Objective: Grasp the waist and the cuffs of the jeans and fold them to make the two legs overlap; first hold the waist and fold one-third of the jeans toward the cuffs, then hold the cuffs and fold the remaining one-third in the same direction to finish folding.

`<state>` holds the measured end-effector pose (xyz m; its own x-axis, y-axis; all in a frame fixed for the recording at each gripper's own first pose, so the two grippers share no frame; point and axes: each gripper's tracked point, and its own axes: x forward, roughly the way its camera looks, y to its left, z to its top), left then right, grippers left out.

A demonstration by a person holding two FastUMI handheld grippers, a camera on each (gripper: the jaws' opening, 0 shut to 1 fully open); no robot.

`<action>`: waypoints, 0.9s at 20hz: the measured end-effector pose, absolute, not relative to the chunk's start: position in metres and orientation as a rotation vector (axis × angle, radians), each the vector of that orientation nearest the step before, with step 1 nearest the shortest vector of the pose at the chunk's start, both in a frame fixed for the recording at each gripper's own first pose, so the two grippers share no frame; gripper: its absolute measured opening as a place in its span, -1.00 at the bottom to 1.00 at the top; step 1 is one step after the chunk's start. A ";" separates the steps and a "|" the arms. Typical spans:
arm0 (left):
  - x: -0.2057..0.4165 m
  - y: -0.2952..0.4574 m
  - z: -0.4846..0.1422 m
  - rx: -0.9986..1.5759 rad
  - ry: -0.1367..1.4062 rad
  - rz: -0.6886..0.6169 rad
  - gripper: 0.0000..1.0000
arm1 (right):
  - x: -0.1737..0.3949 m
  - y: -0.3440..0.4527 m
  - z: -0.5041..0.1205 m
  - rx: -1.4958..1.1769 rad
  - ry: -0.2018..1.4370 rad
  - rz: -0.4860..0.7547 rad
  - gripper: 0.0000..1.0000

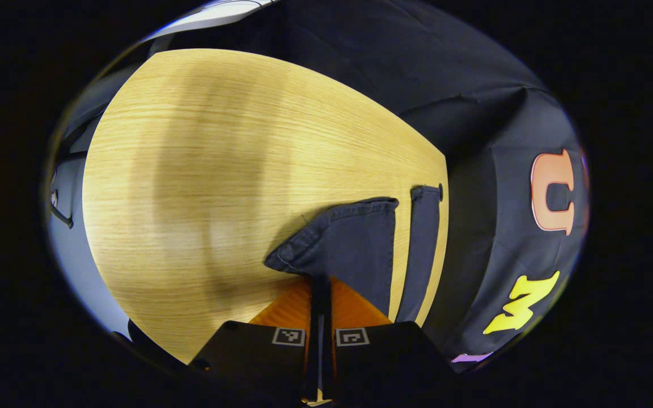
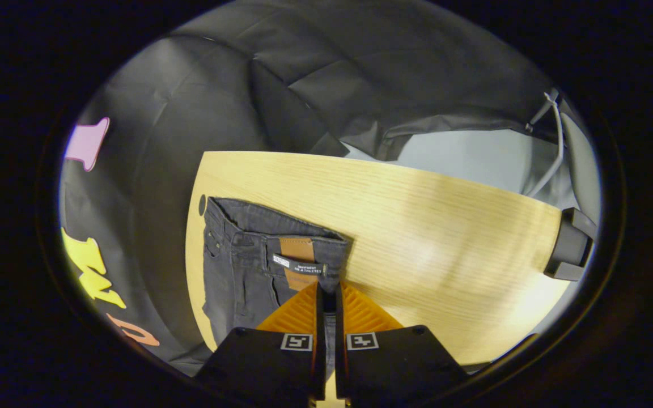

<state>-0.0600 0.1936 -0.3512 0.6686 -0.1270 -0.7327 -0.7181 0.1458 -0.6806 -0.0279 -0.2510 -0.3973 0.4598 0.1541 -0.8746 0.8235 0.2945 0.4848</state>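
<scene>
Both claws are closed down to a thin slit with dark denim nipped between the fingers. The left claw holds a cuff, lifted off the tabletop so the hem curls up. The right claw holds the waist by the waistband near the leather patch.

The jeans lie near the tabletop's edge that runs along the booth wall. This looks like the first step, folding lengthwise so the two legs overlap. In the left gripper view the other cuff lies flat just beside the raised one, a strip of bare wood between them, so the legs are not yet stacked. My guess is the next move calls for both claws to carry their held edge across together, at the same height, and lay it squarely on the flat leg (any lag at one end would twist the seam).

The left gripper view gives the cuff end and the gap between legs. The right gripper view gives the waistband, belt loops, pockets and patch, plus a dark clamp-like block at the tabletop's far right edge.
</scene>
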 end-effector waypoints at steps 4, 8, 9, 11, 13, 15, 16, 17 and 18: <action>-0.060 0.190 -0.323 -1.351 0.795 0.451 -0.92 | -0.018 -0.245 -0.369 1.246 0.956 -0.510 -0.93; -0.048 0.186 -0.292 -1.313 0.806 0.385 -0.93 | -0.005 -0.235 -0.330 1.231 0.920 -0.420 -0.99; -0.044 0.186 -0.285 -1.296 0.809 0.368 -0.92 | 0.003 -0.233 -0.322 1.223 0.906 -0.401 -0.98; -0.033 0.187 -0.269 -1.258 0.812 0.333 -0.93 | 0.014 -0.228 -0.304 1.214 0.882 -0.364 -0.99; -0.020 0.188 -0.256 -1.244 0.805 0.303 -0.93 | 0.026 -0.223 -0.288 1.206 0.868 -0.332 -0.99; -0.010 0.193 -0.247 -1.233 0.818 0.283 -0.93 | 0.039 -0.220 -0.277 1.195 0.863 -0.306 -1.00; -0.001 0.192 -0.244 -1.219 0.824 0.274 -0.93 | 0.045 -0.220 -0.273 1.193 0.860 -0.296 -0.99; 0.008 0.193 -0.239 -1.193 0.833 0.261 -0.93 | 0.053 -0.220 -0.267 1.200 0.853 -0.290 -1.00; 0.017 0.193 -0.234 -1.160 0.840 0.244 -0.93 | 0.063 -0.220 -0.261 1.211 0.846 -0.283 -1.00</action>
